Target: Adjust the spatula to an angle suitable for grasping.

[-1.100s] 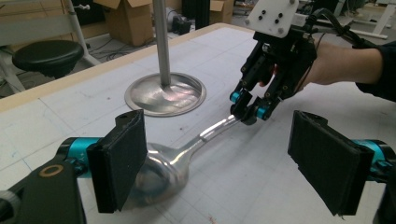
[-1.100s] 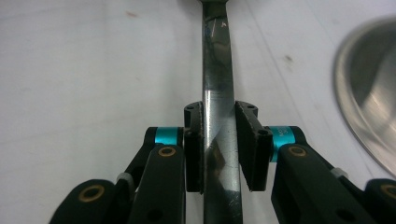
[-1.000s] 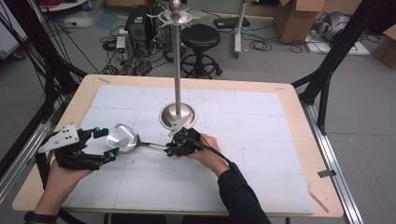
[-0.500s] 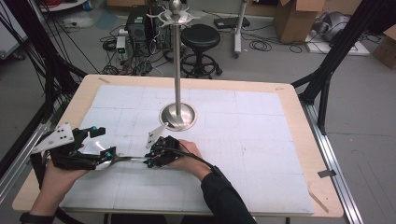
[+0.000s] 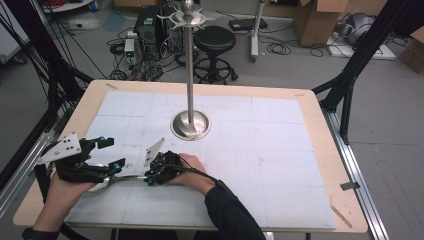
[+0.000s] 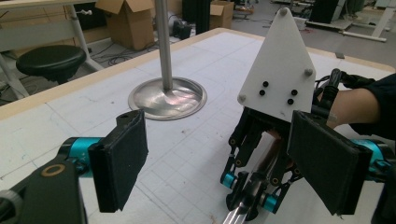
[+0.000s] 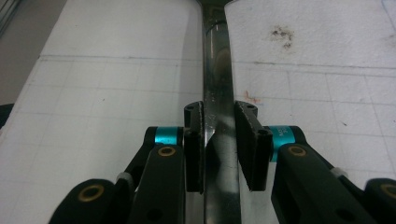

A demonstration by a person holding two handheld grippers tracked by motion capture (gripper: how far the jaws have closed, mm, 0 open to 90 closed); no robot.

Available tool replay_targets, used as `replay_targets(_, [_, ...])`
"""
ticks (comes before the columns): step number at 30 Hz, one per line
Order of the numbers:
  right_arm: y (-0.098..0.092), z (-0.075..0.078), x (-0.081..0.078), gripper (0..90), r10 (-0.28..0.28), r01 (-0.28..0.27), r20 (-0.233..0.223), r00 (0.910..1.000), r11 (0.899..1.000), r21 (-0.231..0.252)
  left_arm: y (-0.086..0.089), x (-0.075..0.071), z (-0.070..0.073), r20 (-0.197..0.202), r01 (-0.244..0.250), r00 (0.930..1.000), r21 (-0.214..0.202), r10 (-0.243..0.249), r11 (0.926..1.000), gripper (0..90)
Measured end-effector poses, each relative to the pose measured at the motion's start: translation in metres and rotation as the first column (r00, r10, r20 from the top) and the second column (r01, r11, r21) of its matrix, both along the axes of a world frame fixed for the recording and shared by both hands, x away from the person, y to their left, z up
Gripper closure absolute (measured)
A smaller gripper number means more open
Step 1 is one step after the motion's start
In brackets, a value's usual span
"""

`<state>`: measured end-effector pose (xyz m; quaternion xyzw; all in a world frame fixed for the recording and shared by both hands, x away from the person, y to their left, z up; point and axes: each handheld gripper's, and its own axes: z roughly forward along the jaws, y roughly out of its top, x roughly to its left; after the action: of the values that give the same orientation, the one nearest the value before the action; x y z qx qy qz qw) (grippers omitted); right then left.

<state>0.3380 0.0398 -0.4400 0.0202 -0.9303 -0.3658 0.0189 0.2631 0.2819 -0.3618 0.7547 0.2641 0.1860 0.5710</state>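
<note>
Right claw clenched on the ladle handle, low over the bench.

The right claw (image 7: 219, 144) gripped the steel ladle (image 7: 217, 70) by its handle, which ran straight ahead from between its pads. The left claw (image 6: 224, 163) stood released, jaws wide apart, facing the right claw with the ladle's bowl end beneath it. Beyond both claws rose the metal stand (image 5: 190, 125) on the bench (image 5: 310, 105).
</note>
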Motion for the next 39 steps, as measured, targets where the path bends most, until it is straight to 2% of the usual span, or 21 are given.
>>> replay_targets(2, [0.000,0.000,-0.002,72.5,0.005,-0.005,0.019,0.9998,1.000,-0.003,0.000,0.000,0.000,0.001,0.005,1.0000,0.002,-0.005,1.0000,20.6])
replay_targets(3, [0.001,0.000,-0.003,66.8,0.004,-0.004,0.025,0.9997,1.000,-0.001,-0.001,0.000,0.000,-0.001,0.005,1.0000,0.003,-0.005,1.0000,20.6])
replay_targets(4, [0.001,0.001,-0.006,58.8,-0.021,0.021,0.042,0.9989,1.000,0.003,-0.001,0.000,0.000,-0.001,0.004,1.0000,0.002,-0.004,1.0000,20.6])
replay_targets(5, [0.001,0.001,-0.005,54.7,-0.021,0.021,0.057,0.9981,1.000,0.011,-0.001,0.000,0.000,-0.001,0.007,1.0000,0.003,-0.007,1.0000,20.6])
replay_targets(7, [0.000,0.003,-0.006,52.1,-0.029,0.028,0.055,0.9981,0.999,0.022,-0.001,0.000,0.000,-0.001,0.008,1.0000,0.004,-0.008,1.0000,20.6])
replay_targets(9, [-0.003,0.007,-0.007,45.8,-0.047,0.045,0.052,0.9975,0.998,0.038,-0.001,0.000,0.000,0.000,0.008,1.0000,0.003,-0.008,1.0000,20.6])
replay_targets(11, [-0.010,0.014,-0.005,45.1,-0.059,0.056,0.044,0.9973,0.996,0.065,-0.001,0.000,0.000,0.001,0.008,1.0000,0.004,-0.008,1.0000,20.6])
replay_targets(14, [-0.024,0.025,-0.005,39.0,-0.097,0.092,0.038,0.9945,0.989,0.118,-0.001,0.001,-0.001,-0.002,0.012,0.9999,0.005,-0.012,0.9999,20.5])
replay_targets(18, [-0.056,0.039,-0.005,30.0,-0.171,0.162,0.032,0.9848,0.969,0.186,-0.004,0.001,-0.003,-0.004,0.022,0.9997,0.020,-0.022,0.9995,20.4])
replay_targets(20, [-0.079,0.047,-0.006,26.6,-0.238,0.226,0.026,0.9710,0.947,0.227,-0.006,0.002,-0.005,-0.002,0.031,0.9995,0.023,-0.030,0.9993,20.4])
replay_targets(22, [-0.102,0.053,-0.006,23.0,-0.280,0.267,0.013,0.9600,0.927,0.263,-0.007,0.002,-0.005,-0.001,0.035,0.9994,0.026,-0.035,0.9990,20.1])
replay_targets(24, [-0.125,0.057,-0.007,19.6,-0.338,0.316,0.025,0.9407,0.901,0.298,-0.009,0.003,-0.006,0.000,0.038,0.9993,0.028,-0.038,0.9989,20.0])
replay_targets(27, [-0.157,0.061,-0.009,18.0,-0.400,0.373,0.012,0.9163,0.864,0.337,-0.010,0.004,-0.007,0.003,0.043,0.9991,0.033,-0.043,0.9985,19.6])
replay_targets(28, [-0.171,0.062,-0.011,17.3,-0.432,0.401,0.008,0.9019,0.845,0.355,-0.010,0.004,-0.007,0.002,0.043,0.9991,0.034,-0.043,0.9985,19.6])
replay_targets(30, [-0.189,0.061,-0.013,15.3,-0.472,0.438,0.006,0.8814,0.821,0.367,-0.010,0.006,-0.007,0.003,0.046,0.9990,0.029,-0.046,0.9985,19.4])
replay_targets(33, [-0.222,0.060,-0.022,14.8,-0.541,0.498,-0.006,0.8410,0.769,0.401,-0.010,0.008,-0.008,0.001,0.046,0.9989,0.026,-0.046,0.9986,19.4])
replay_targets(35, [-0.235,0.059,-0.025,14.0,-0.569,0.519,-0.002,0.8224,0.749,0.411,-0.010,0.010,-0.009,0.002,0.046,0.9990,0.027,-0.046,0.9986,19.4])
replay_targets(36, [-0.244,0.058,-0.028,13.6,-0.594,0.542,-0.007,0.8048,0.730,0.417,-0.010,0.012,-0.010,0.001,0.043,0.9991,0.028,-0.043,0.9987,19.2])
replay_targets(38, [-0.256,0.056,-0.032,12.0,-0.628,0.568,-0.001,0.7786,0.704,0.426,-0.010,0.013,-0.010,0.003,0.038,0.9993,0.033,-0.038,0.9987,18.9])
replay_targets(39, [-0.262,0.055,-0.034,11.3,-0.653,0.589,0.004,0.7576,0.686,0.427,-0.010,0.013,-0.010,0.006,0.036,0.9993,0.036,-0.036,0.9987,18.9])
